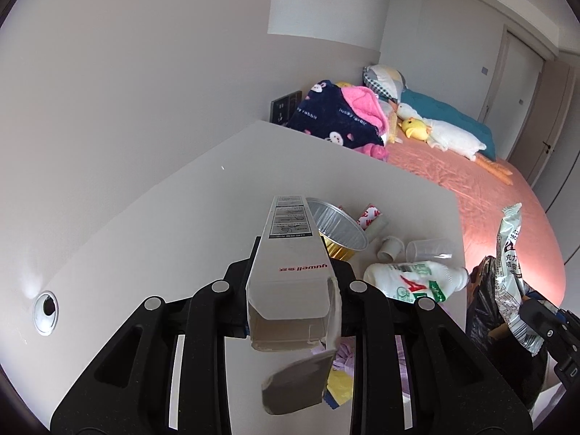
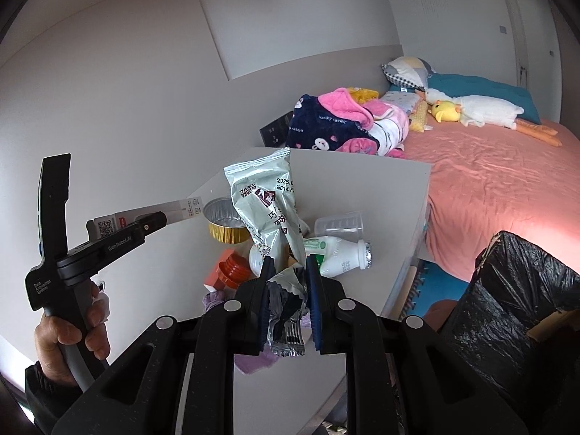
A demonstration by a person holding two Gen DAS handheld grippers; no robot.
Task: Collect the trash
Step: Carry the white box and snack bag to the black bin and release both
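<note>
Above the surface point(image 1: 152, 239), right gripper point(image 2: 288, 279) with jaws clamped on a wrapper point(image 2: 264, 210), nearer to the bin point(image 2: 507, 290) at lower right, left gripper point(image 1: 290, 264) gripping a box point(image 1: 290, 253) lengthwise, pointing away, with free air between surface edge and bin.

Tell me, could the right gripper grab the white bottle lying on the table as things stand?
Probably not yet. The right gripper is shut on a silver snack wrapper, so its jaws are occupied. The white bottle lies just beyond it with nothing on top; drop the wrapper into the black bin bag first.
</note>
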